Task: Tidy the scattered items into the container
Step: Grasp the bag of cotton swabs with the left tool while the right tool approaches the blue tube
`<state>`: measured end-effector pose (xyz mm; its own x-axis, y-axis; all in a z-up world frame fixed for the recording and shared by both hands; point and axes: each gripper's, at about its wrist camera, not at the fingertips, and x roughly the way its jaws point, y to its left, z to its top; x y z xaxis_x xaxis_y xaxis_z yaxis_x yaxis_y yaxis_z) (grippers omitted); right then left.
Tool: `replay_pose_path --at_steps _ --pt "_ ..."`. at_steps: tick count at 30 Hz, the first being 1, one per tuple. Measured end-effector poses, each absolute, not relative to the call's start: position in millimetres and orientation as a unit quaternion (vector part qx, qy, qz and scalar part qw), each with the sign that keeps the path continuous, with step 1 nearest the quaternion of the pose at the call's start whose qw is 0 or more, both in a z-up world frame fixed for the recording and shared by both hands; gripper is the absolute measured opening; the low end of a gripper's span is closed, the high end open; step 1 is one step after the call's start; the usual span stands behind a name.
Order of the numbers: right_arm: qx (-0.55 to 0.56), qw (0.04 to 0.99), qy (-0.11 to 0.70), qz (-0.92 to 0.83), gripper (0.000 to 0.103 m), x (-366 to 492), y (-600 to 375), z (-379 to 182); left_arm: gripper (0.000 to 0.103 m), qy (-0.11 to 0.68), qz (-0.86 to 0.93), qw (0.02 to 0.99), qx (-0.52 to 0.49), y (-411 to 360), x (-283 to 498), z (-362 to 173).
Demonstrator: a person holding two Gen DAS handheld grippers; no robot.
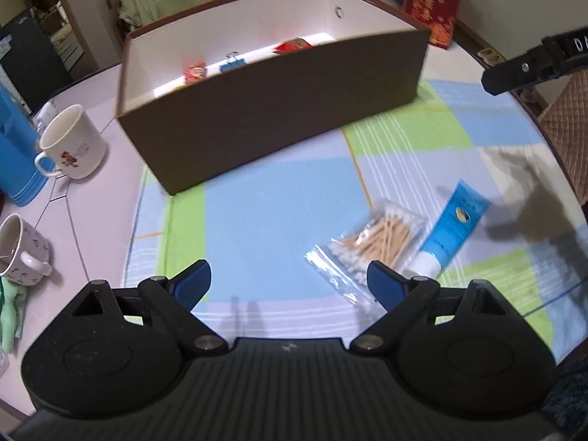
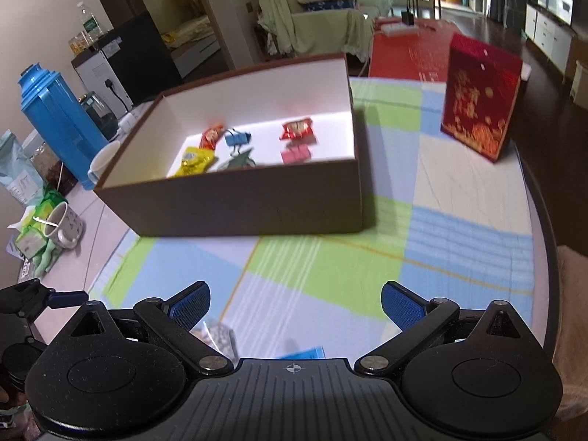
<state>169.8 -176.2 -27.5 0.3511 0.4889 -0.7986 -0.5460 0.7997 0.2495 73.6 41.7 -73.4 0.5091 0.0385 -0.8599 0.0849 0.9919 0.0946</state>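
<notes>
The brown box [image 2: 235, 198], the container for the tidying, stood open on the checked cloth [image 1: 257, 228] covering the worktop, and already held several small packets: a yellow one [image 2: 193, 161], two red ones and a blue clip among them. Two items lay outside it, side by side on the cloth: a clear bag of cotton swabs [image 1: 371, 246] and a blue tube [image 1: 450, 229] with a white cap.

The left hand-held gripper [image 1: 288, 284] hung low above the cloth with its jaws wide apart and nothing between them, its right finger just over the bag's corner. The right hand-held gripper [image 2: 294, 303] was likewise spread and empty, facing the box.

The step in hand looked like reaching for the next stray item. That would call for shifting the left gripper rightward over the bag, lowering, and closing on the thin plastic, which may slip or crumple.
</notes>
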Motion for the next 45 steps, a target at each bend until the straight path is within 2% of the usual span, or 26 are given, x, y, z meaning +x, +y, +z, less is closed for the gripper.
replay_pose_path --at_steps 5,20,28,31,33,36,42,45 --pt "-0.029 0.817 0.487 0.307 0.102 165.5 -188.3 -37.2 0.083 0.484 -0.049 0.869 0.095 27.5 77.0 -84.5" --pt "0.004 0.814 0.526 0.246 0.102 161.3 -233.9 -57.8 0.082 0.466 -0.216 0.824 0.241 -4.4 90.2 -125.2" --pt "0.016 0.815 0.536 0.221 0.102 160.0 -239.4 -64.2 0.070 0.483 -0.264 0.803 0.230 1.0 114.3 -139.9" --pt "0.024 0.814 0.541 0.208 0.102 157.3 -239.5 -66.6 0.060 0.490 -0.286 0.798 0.205 6.5 120.5 -141.2" --pt "0.033 0.813 0.546 0.199 0.102 155.6 -238.8 -68.9 0.049 0.494 -0.298 0.794 0.193 8.9 120.9 -140.7" --pt "0.045 0.808 0.556 0.188 0.102 150.6 -235.2 -72.7 0.041 0.492 -0.307 0.791 0.194 8.8 117.7 -139.3" --pt "0.077 0.799 0.573 0.164 0.102 137.4 -222.8 -82.8 0.034 0.495 -0.295 0.797 0.180 20.3 110.2 -130.4" --pt "0.119 0.788 0.584 0.154 0.102 130.5 -216.4 -88.8 0.033 0.491 -0.286 0.807 0.163 33.5 104.2 -121.1"
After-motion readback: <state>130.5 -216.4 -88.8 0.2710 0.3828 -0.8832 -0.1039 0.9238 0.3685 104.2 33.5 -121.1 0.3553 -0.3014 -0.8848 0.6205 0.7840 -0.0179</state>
